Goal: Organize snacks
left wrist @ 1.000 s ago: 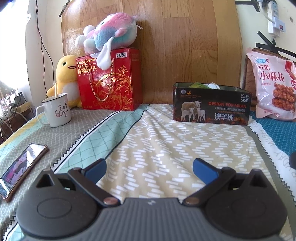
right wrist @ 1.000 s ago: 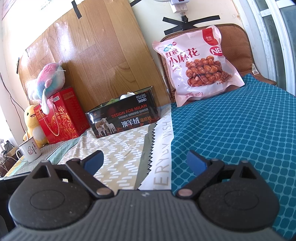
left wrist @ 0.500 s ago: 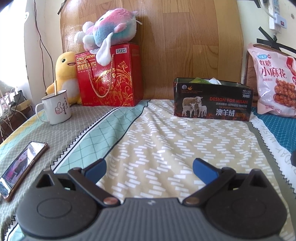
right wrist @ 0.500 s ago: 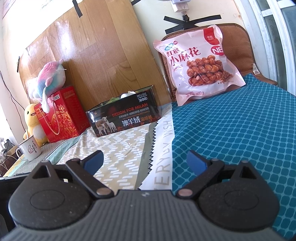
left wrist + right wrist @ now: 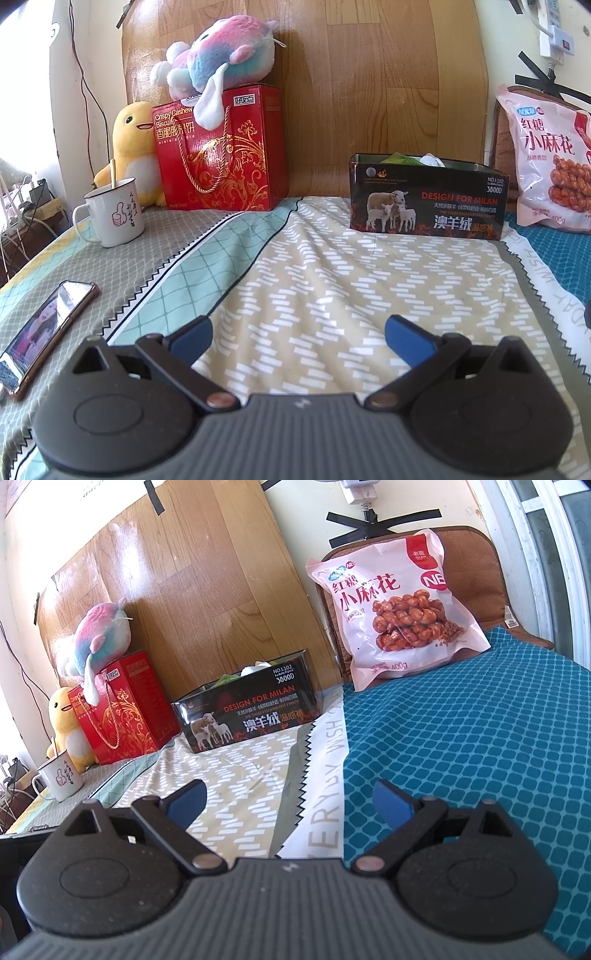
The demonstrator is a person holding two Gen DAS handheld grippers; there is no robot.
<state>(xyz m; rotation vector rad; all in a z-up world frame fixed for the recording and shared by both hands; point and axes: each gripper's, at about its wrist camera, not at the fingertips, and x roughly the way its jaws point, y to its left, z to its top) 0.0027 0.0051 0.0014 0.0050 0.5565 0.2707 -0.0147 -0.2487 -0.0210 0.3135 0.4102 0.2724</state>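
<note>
A black tin box (image 5: 428, 199) (image 5: 247, 712) with sheep printed on it stands open-topped at the back of the bed, with small packets showing above its rim. A pink snack bag (image 5: 550, 158) (image 5: 399, 605) leans upright against a brown cushion to its right. A red cashew biscuit box (image 5: 221, 147) (image 5: 125, 705) stands at the back left. My left gripper (image 5: 298, 334) is open over the patterned sheet, well short of the tin. My right gripper (image 5: 290, 801) is also open and holds nothing, low over the seam between sheet and teal cover.
A white mug (image 5: 112, 212) (image 5: 59, 779) with a stick in it stands left, beside a yellow duck toy (image 5: 131, 147). A pastel plush (image 5: 218, 55) lies on the red box. A phone (image 5: 44, 328) lies at the near left. A wooden board (image 5: 369, 74) backs the bed.
The left wrist view has pulled back slightly, so the tin and red box sit a little farther off. The right wrist view has barely shifted. Both grippers stay open.
</note>
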